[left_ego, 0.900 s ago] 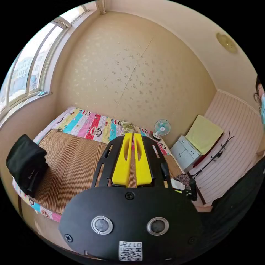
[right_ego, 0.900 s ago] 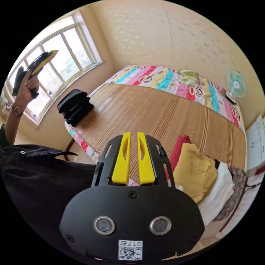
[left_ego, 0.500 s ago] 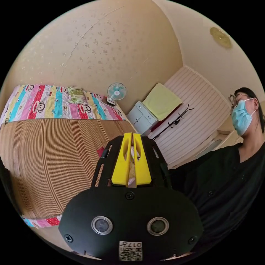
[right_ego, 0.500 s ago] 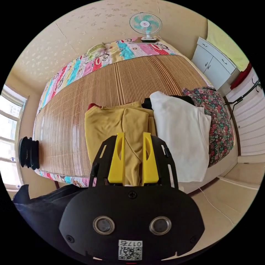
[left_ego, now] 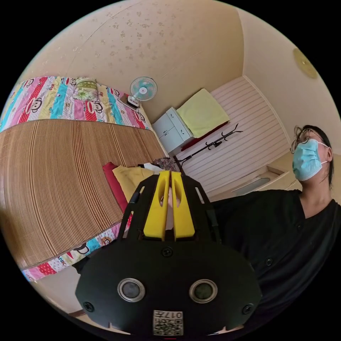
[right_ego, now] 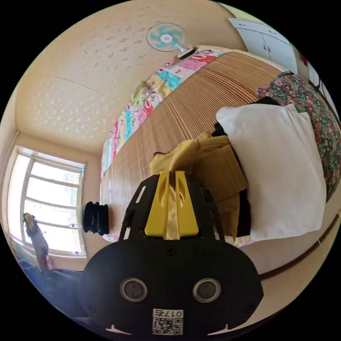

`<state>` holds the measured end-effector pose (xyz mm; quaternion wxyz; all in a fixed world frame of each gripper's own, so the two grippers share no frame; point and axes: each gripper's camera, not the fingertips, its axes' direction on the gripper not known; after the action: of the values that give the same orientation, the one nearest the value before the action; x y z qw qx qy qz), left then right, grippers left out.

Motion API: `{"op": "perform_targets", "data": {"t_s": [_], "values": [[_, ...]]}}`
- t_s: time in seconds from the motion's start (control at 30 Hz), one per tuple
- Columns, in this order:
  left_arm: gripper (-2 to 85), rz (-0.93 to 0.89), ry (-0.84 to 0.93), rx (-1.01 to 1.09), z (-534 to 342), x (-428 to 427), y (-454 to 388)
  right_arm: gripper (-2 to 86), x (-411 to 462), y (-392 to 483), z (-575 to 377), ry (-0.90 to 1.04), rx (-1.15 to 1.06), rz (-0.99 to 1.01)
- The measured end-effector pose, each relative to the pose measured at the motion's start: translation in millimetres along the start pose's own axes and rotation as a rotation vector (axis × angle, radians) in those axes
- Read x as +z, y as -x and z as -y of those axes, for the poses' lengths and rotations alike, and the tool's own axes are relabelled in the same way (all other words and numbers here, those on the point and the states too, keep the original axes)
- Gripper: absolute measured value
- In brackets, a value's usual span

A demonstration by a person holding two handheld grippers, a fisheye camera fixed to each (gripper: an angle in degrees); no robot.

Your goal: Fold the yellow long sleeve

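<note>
One grip made: right gripper, parted 0.5 s ago, now clamped on yellow sleeve at mat edge; left gripper closed, empty. Pickup judged begun.

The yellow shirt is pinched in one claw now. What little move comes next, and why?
Probably lift and pull it toward the open mat. The right gripper is shut on the yellow shirt, which lies bunched beside the white garment on the pile. The bamboo mat offers room to spread it flat.
</note>
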<state>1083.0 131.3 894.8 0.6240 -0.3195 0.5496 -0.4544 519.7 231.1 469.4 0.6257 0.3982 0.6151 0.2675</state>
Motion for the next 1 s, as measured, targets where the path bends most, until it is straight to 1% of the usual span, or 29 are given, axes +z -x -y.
{"op": "perform_targets", "data": {"t_s": [0.03, 0.07, 0.1, 0.13, 0.17, 0.23, 0.27, 0.33, 0.37, 0.4, 0.47, 0.5, 0.57, 0.6, 0.63, 0.7, 0.73, 0.77, 0.8, 0.9, 0.97, 1.0], "values": [[1.0, 0.014, 0.053, -0.008, -4, 4, 18, 3.6, -14, 25, -9, -0.028, -0.058, 0.162], [5.5, -0.008, 0.116, -0.047, -6, 12, 43, 3.5, -19, 36, -14, -0.033, -0.069, 0.239], [7.7, -0.033, 0.141, -0.072, -7, 16, 56, 3.5, -24, 60, -21, -0.022, -0.090, 0.376], [9.8, -0.092, 0.161, -0.127, -9, 21, 83, 3.4, -25, 89, -27, 0.018, -0.139, 0.459], [11.2, -0.137, 0.153, -0.186, -11, 21, 110, 3.4, -25, 105, -29, 0.040, -0.169, 0.471], [12.5, -0.171, 0.113, -0.249, -11, 13, 144, 3.3, -25, 168, -40, 0.105, -0.262, 0.462], [13.5, -0.162, 0.094, -0.267, -8, 5, 161, 3.2, -24, 183, -42, 0.121, -0.281, 0.460], [15.0, -0.122, 0.115, -0.289, -2, -3, 186, 3.1, -23, 238, -53, 0.169, -0.373, 0.464], [17.1, -0.117, 0.146, -0.331, 0, -7, 208, 3.0, -24, 250, -55, 0.176, -0.400, 0.463], [18.1, -0.131, 0.158, -0.362, 1, -8, 220, 3.0, -24, 273, -61, 0.191, -0.452, 0.460], [20.6, -0.170, 0.176, -0.479, -2, -22, 270, 2.9, -24, 305, -69, 0.221, -0.522, 0.452], [20.8, -0.153, 0.170, -0.497, -2, -28, 282, 2.9, -23, 324, -75, 0.241, -0.559, 0.448], [21.4, -0.024, 0.242, -0.572, 0, -40, 337, 2.8, -17, 345, -84, 0.284, -0.589, 0.462], [21.1, -0.012, 0.269, -0.601, -1, -40, 352, 2.8, -11, 356, -91, 0.306, -0.591, 0.473], [20.6, -0.027, 0.321, -0.677, -9, -37, 384, 2.8, -3, 366, -100, 0.337, -0.599, 0.482], [16.8, -0.110, 0.377, -0.771, -28, -34, 422, 2.7, 8, 380, -114, 0.378, -0.611, 0.470], [11.3, -0.123, 0.385, -0.817, -44, -40, 440, 2.7, 13, 390, -123, 0.399, -0.621, 0.460], [7.5, -0.112, 0.371, -0.832, -57, -54, 451, 2.7, 15, 394, -127, 0.408, -0.626, 0.458], [6.5, -0.117, 0.355, -0.823, -62, -62, 454, 2.6, 16, 403, -134, 0.420, -0.636, 0.459], [4.8, -0.234, 0.265, -0.682, -74, -109, 449, 2.6, 2, 422, -139, 0.397, -0.651, 0.497], [4.5, -0.362, 0.198, -0.473, -73, -154, 427, 2.5, -14, 435, -137, 0.361, -0.650, 0.563], [4.5, -0.396, 0.186, -0.411, -71, -166, 419, 2.5, -24, 446, -135, 0.340, -0.657, 0.623]]}}
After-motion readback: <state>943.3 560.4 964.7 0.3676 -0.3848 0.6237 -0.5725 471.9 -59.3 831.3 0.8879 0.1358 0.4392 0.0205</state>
